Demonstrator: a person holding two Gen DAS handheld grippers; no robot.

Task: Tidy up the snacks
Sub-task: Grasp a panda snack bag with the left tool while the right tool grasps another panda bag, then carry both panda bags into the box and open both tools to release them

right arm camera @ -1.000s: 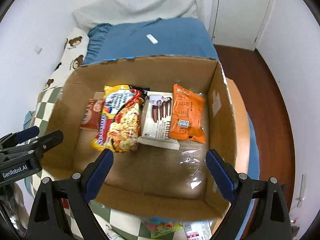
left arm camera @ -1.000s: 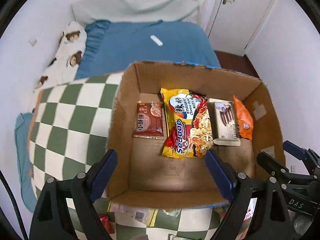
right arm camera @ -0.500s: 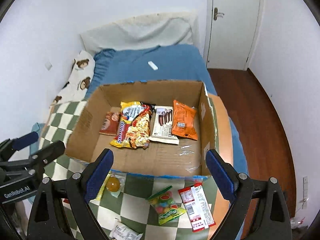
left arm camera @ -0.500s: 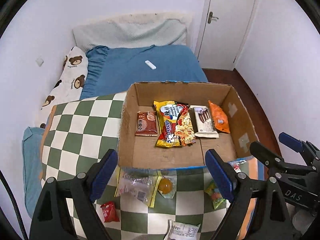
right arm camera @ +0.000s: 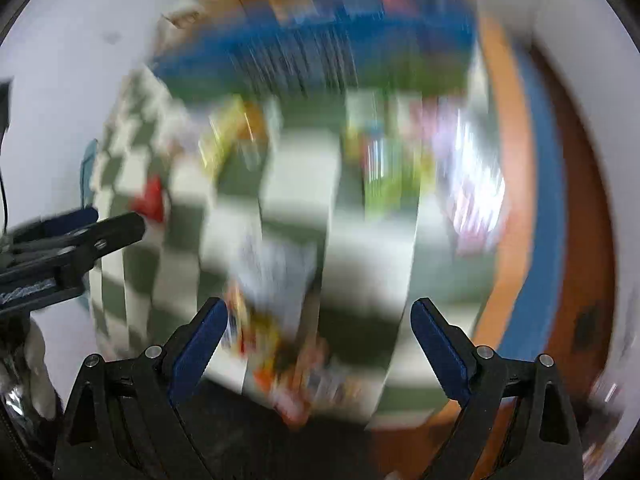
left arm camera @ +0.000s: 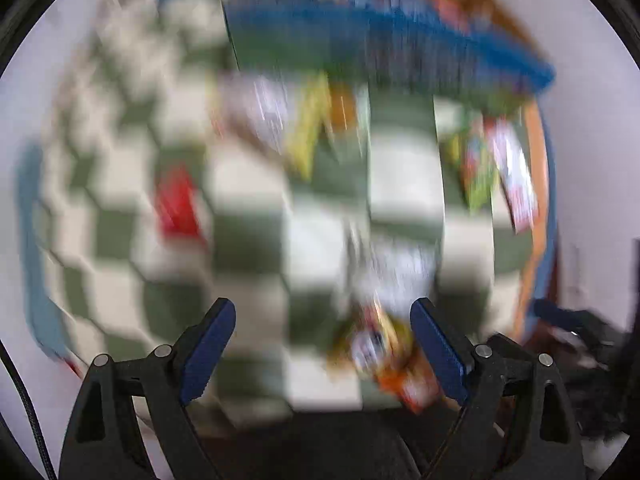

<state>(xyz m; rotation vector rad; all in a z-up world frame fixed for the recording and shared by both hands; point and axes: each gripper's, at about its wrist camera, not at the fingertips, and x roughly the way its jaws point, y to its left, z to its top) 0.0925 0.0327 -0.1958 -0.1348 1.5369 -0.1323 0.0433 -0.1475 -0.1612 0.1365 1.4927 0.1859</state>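
Blurring hides snack pkgs on checkered cloth; left jaws released, right jaws closing, nothing gripped.

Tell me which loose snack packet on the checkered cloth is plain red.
The small red packet lying alone on the left of the checkered cloth, apart from the yellow, green and white packets blurred to its right.

A room in a home, heavily blurred

A soft green-and-white checked cover with blue bedding at its edge lies under scattered snack packets, beside plain white walls and a reddish-brown wooden floor on the right. Motion blur hides finer detail, so the kind of room cannot be told further.
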